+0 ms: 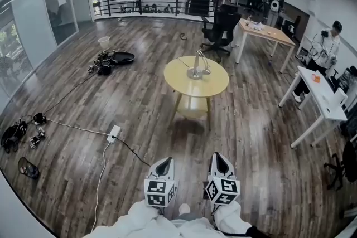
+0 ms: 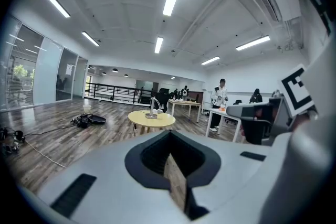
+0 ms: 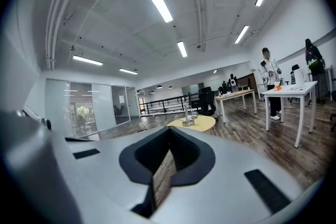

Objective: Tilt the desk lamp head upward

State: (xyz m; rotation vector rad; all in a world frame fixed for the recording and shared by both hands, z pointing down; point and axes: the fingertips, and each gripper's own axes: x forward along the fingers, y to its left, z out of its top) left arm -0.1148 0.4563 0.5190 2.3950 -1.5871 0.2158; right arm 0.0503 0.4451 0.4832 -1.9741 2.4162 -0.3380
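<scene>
The left gripper and right gripper hang low in front of the person, each with its fingers pressed together on nothing (both gripper views show only the seam between them). A wide stretch of wooden floor lies ahead. Beyond it stands the round yellow worktop with the lamp on its middle, well apart from both grippers. By my reading the task is not begun: approach, grasp and tilt all remain.
</scene>
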